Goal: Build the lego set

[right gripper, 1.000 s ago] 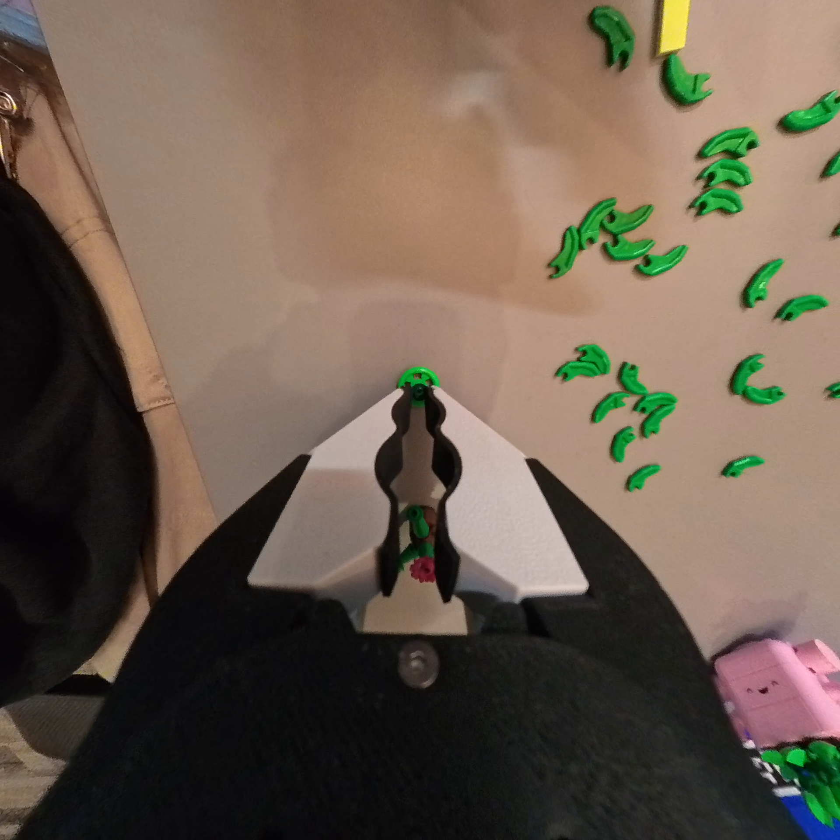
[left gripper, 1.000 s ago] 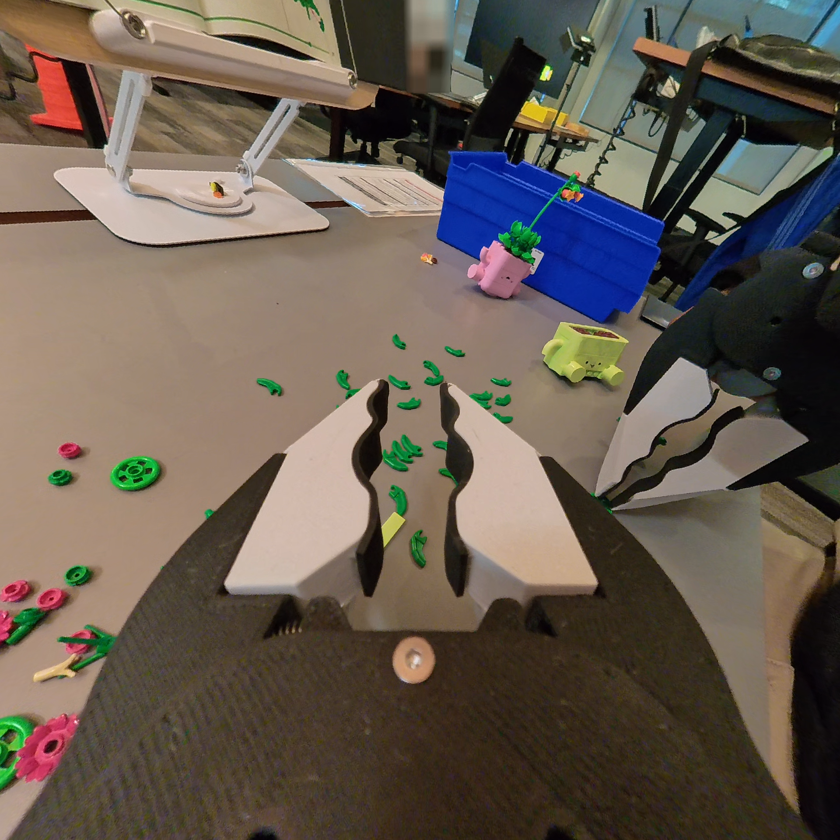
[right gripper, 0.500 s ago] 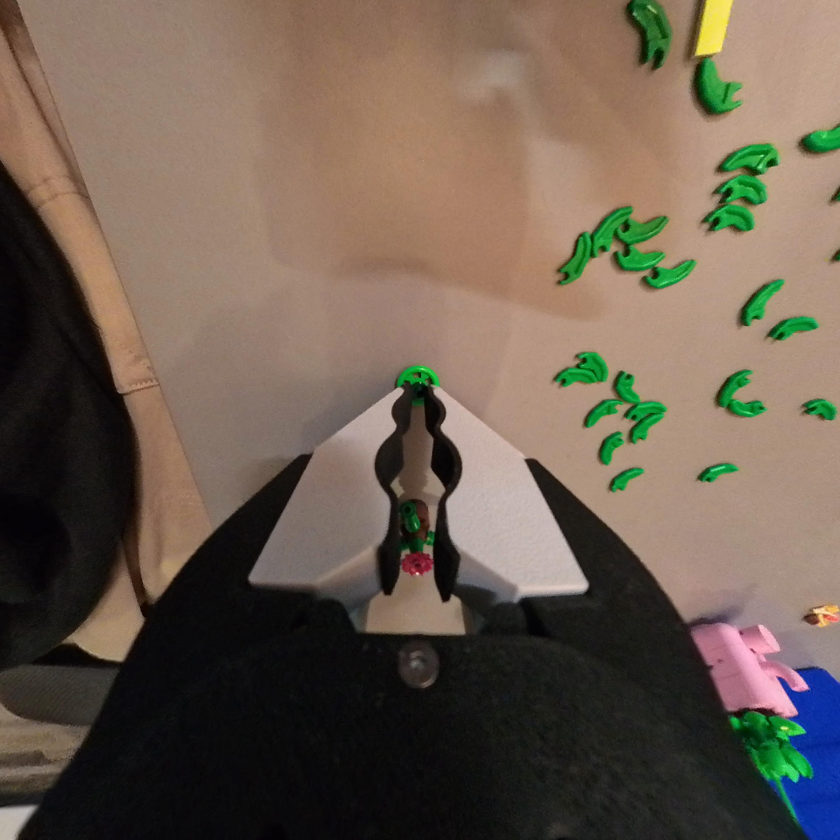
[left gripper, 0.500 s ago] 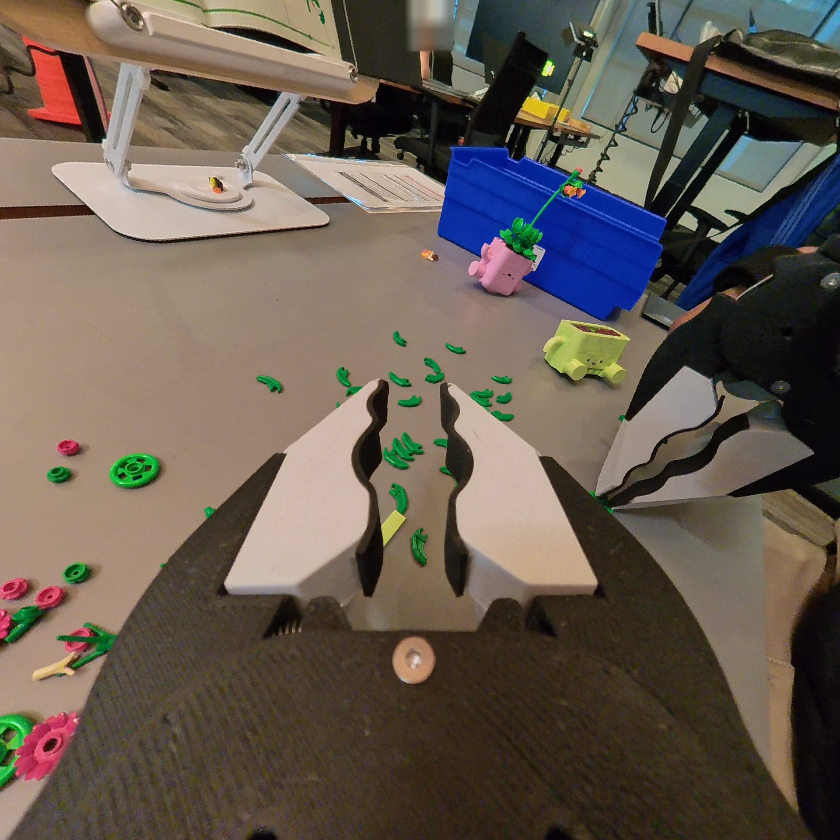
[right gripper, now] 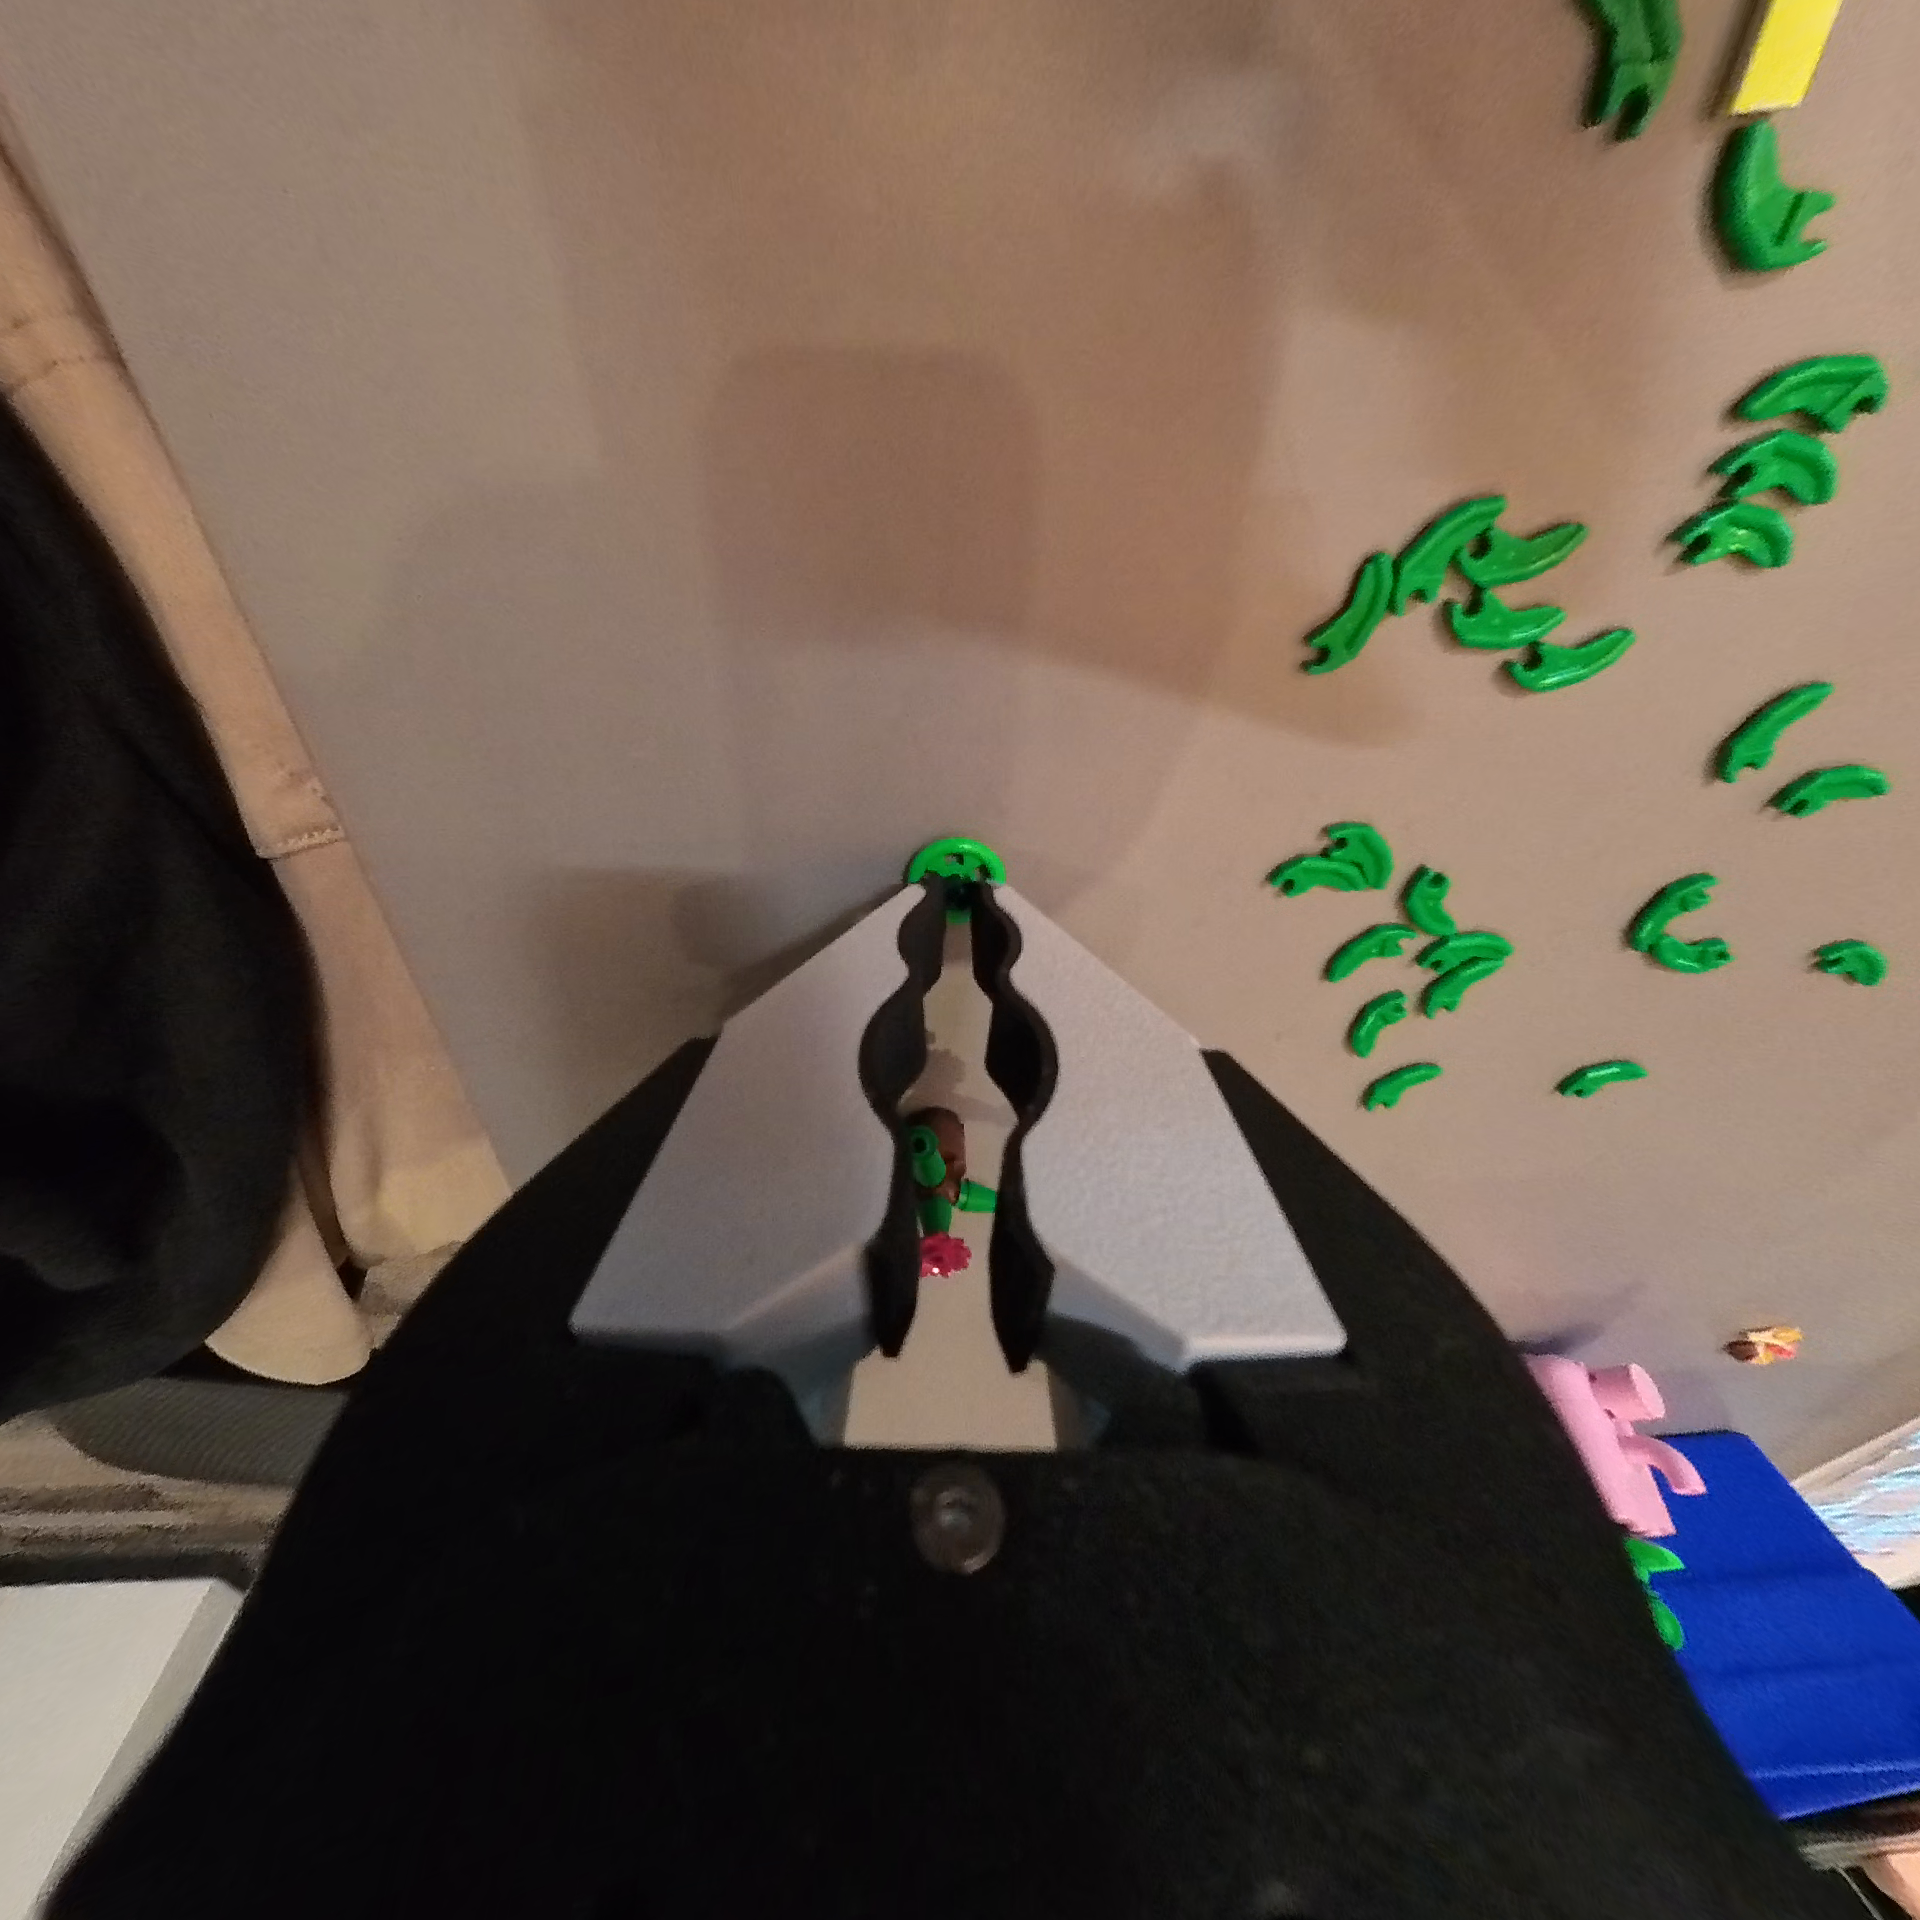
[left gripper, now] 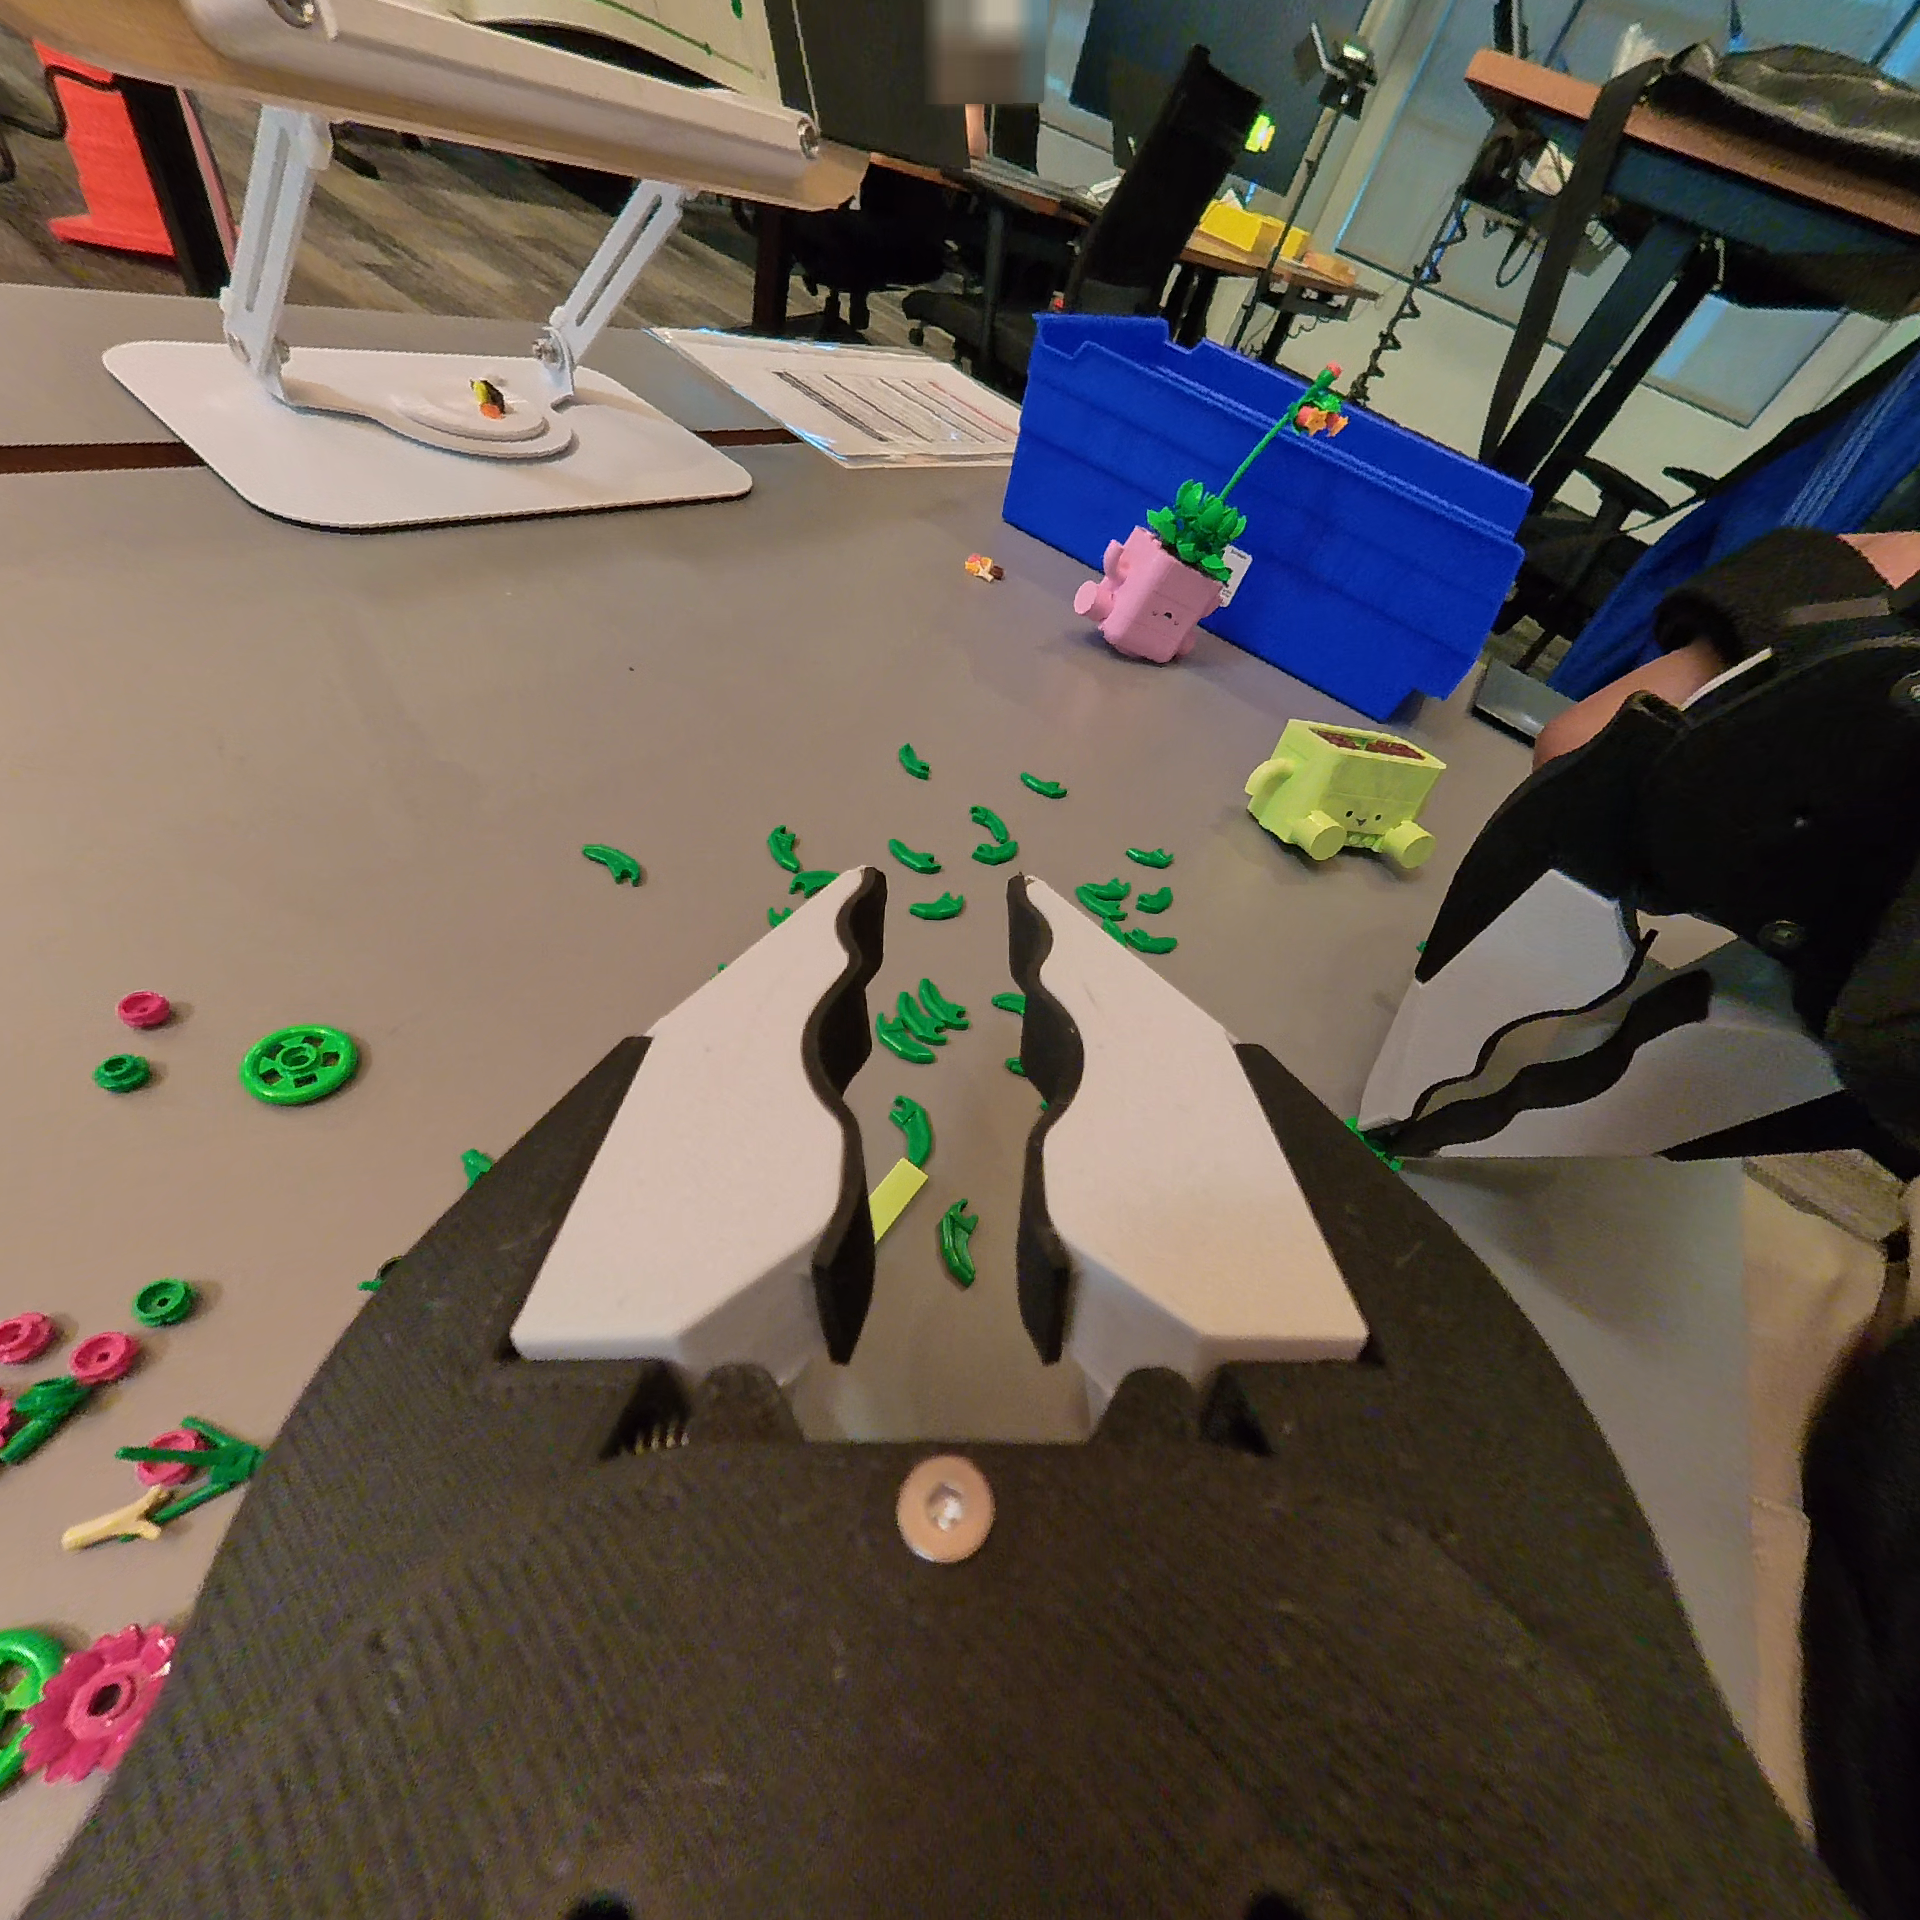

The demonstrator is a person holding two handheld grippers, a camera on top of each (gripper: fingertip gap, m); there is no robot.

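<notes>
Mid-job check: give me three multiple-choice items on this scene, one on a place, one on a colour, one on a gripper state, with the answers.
1. Where does the pink pot figure stand?
A. On the white stand's base
B. In front of the blue bin
C. Between the left gripper's fingers

2. What colour is the pot figure nearer the right gripper?
A. Lime green
B. Red
C. White

3. How is the left gripper?
A. Shut on a leaf piece
B. Shut on nothing
C. Open, holding nothing

Answers:
1 B: it sits on the grey table just before the bin's front wall.
2 A: its body is lime green, with dark red filling on top.
3 C: a clear gap separates its fingers, and green leaf pieces lie on the table beyond them. The right gripper, by contrast, is shut on a small green ring piece.
</notes>
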